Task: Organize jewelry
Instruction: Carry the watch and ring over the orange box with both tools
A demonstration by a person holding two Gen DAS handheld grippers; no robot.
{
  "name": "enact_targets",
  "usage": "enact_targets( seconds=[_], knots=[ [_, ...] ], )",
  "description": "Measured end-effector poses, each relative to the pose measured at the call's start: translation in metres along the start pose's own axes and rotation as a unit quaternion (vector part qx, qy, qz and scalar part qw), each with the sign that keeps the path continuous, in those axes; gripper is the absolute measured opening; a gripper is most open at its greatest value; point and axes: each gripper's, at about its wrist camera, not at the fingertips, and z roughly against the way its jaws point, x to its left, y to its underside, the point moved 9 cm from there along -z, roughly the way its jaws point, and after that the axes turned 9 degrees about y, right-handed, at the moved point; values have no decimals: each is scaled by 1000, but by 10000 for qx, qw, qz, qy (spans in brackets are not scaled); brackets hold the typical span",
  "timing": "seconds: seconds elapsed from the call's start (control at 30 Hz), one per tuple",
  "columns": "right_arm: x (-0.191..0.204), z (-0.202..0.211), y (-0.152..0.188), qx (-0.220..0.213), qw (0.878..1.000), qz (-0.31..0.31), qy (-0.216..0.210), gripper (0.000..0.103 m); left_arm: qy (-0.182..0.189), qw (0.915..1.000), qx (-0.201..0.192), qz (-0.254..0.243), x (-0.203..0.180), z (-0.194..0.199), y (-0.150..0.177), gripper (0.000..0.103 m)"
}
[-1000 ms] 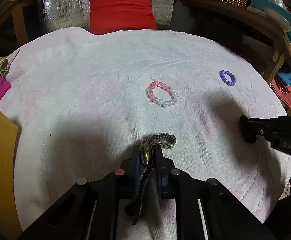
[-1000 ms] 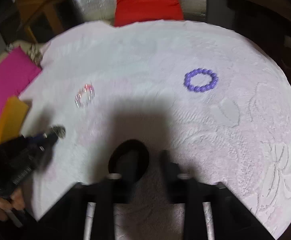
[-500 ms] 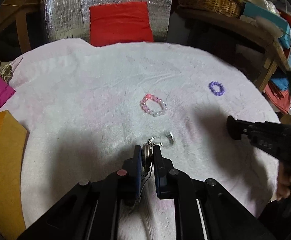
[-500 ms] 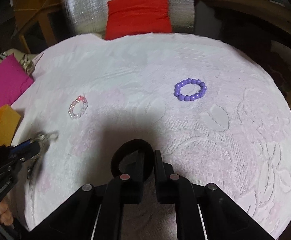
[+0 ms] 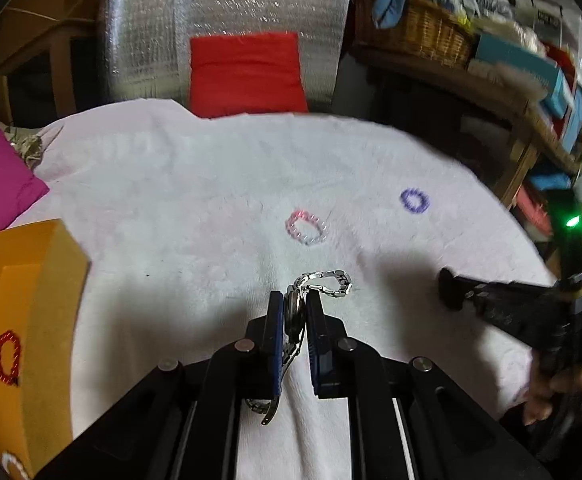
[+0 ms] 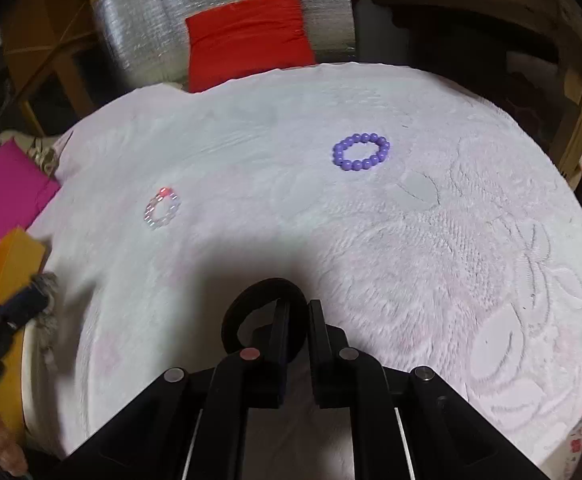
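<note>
Watch point(image 5: 297, 312) lifted off cloth point(image 5: 211, 184), pinched in left tool point(image 5: 295, 312), band dangling.

We saw a silver metal-link watch point(image 5: 295, 309) pinched on edge in the left claw point(image 5: 293, 306), its band looping ahead. A black ring-shaped band point(image 6: 265, 320) sat in the right claw point(image 6: 298, 312). A pink-and-clear bead bracelet point(image 5: 306, 227) and a purple bead bracelet point(image 6: 361, 151) lay flat, well apart, on the white worktop cloth point(image 6: 431, 264).
</note>
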Motion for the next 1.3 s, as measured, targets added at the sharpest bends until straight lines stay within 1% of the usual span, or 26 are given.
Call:
enact_targets(
  seconds=[0.07,0.17,0.27,0.3,0.37,0.4,0.47,0.5,0.57,0.63,0.7,0.77,0.83,0.87,0.9,0.97,1.0,1.07,1.1,1.17,1.23,1.3],
  knots=[
    [8,9,-1,-13,10000,46,-17,10,46,9998,-179,-45,-7,22,-2,11],
    [26,27,-7,-113,9998,106,-113,10,5,9986,-489,-178,-14,64,-9,11],
    [57,53,-16,-327,9987,265,-277,10,71,9961,-865,-153,-17,109,-17,11],
    [69,64,-20,-411,9981,299,-358,10,87,9953,-955,-150,-17,119,-20,11],
    [93,82,-27,-564,9963,344,-552,10,125,9919,-1256,-160,-18,156,-25,11],
    [102,90,-30,-623,9954,358,-630,10,112,9907,-1347,-177,-18,167,-26,11],
    [129,111,-36,-776,9921,396,-901,10,69,9858,-1662,-211,-16,204,-30,11],
    [143,122,-39,-852,9900,435,-1034,10,62,9843,-1749,-210,-15,215,-30,11],
    [168,141,-42,-962,9856,497,-1299,10,-24,9794,-2007,-202,-8,249,-32,11],
    [193,158,-44,-1024,9808,538,-1571,10,-149,9758,-2176,-180,1,273,-33,11],
    [221,176,-46,-1113,9746,618,-1844,10,-353,9719,-2325,-139,13,297,-33,11],
    [252,195,-46,-1157,9667,707,-2172,10,-653,9672,-2453,-65,32,320,-32,11],
    [279,208,-44,-1159,9593,777,-2456,10,-923,9644,-2477,10,52,336,-27,11],
    [289,211,-42,-1135,9561,799,-2583,10,-1095,9628,-2470,110,68,345,-22,11],
    [304,217,-39,-1078,9518,843,-2746,10,-1249,9614,-2441,207,83,350,-17,11],
    [327,223,-31,-1020,9466,930,-2915,10,-1524,9596,-2336,370,111,357,-5,11],
    [339,224,-26,-968,9443,1003,-2982,10,-1768,9581,-2185,548,137,359,6,11],
    [356,223,-14,-896,9421,1135,-3024,10,-2079,9545,-1952,867,177,357,28,11],
    [366,220,-6,-831,9401,1236,-3068,10,-2167,9533,-1870,970,191,357,35,11],
    [377,210,9,-688,9389,1391,-3072,10,-2422,9498,-1483,1310,234,347,61,11],
    [386,198,22,-575,9385,1550,-3031,10,-2492,9481,-1212,1563,260,335,78,11],
    [396,182,32,-449,9386,1695,-2973,10,-2480,9492,-935,1696,275,319,90,11]
  ],
)
